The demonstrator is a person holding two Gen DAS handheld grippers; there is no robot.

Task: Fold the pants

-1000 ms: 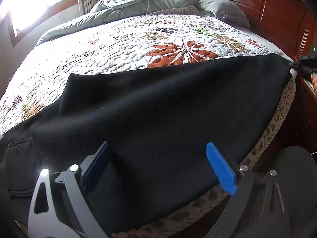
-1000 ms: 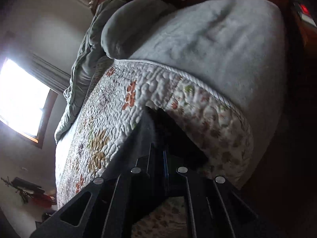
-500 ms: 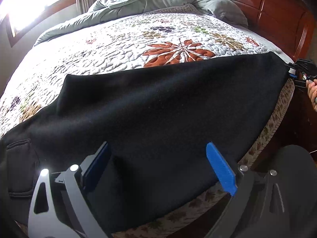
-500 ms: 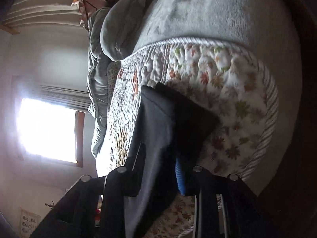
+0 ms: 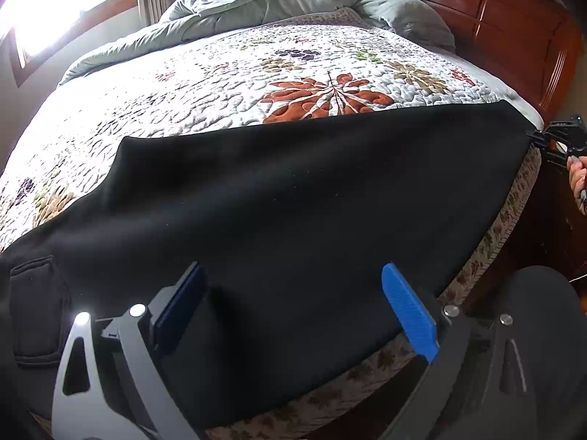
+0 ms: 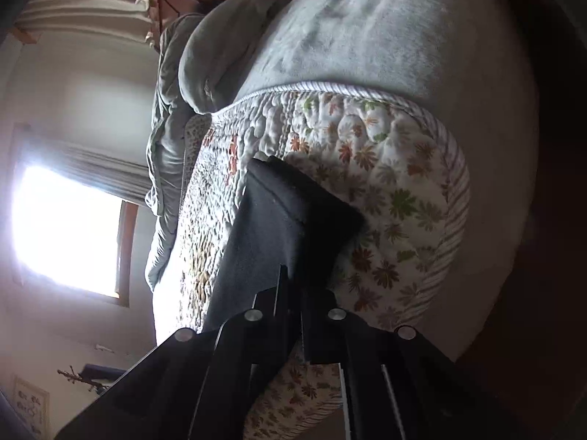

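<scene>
Black pants (image 5: 293, 198) spread along near edge of bed, on floral quilt (image 5: 227, 84); long and flat, apparently already doubled leg on leg, though second layer not separately visible. Waist end with pocket (image 5: 33, 315) at left of left wrist view, partly off frame; hem end at far right, at quilt corner.

Left gripper (image 5: 290, 315): jaws wide, blue pads well apart, nothing between them; hovering above pants near front edge, no contact evident.

Right gripper (image 6: 291, 315): jaws closed down to narrow gap, clamped on hem edge of pants, cloth visibly pinched between fingers in right wrist view. Same gripper seen small at far right of left wrist view, meeting hem corner, with person's hand (image 5: 578, 179) behind it.

Cloth taut and smooth between hem and waist; no gross wrinkles noted. Hem corner slightly overhanging quilt edge.

Grey duvet (image 5: 293, 3) bunched at head of bed, clear of work area. Wooden headboard (image 5: 513, 29) at right.

Assessment: lengthwise stage judged complete, garment laid out and tensioned. Crosswise folds not yet made. Remaining: secure waist end or middle with left gripper, carry hem over towards waist, square edges, repeat if compact bundle wanted. Progress judged early to middle.
</scene>
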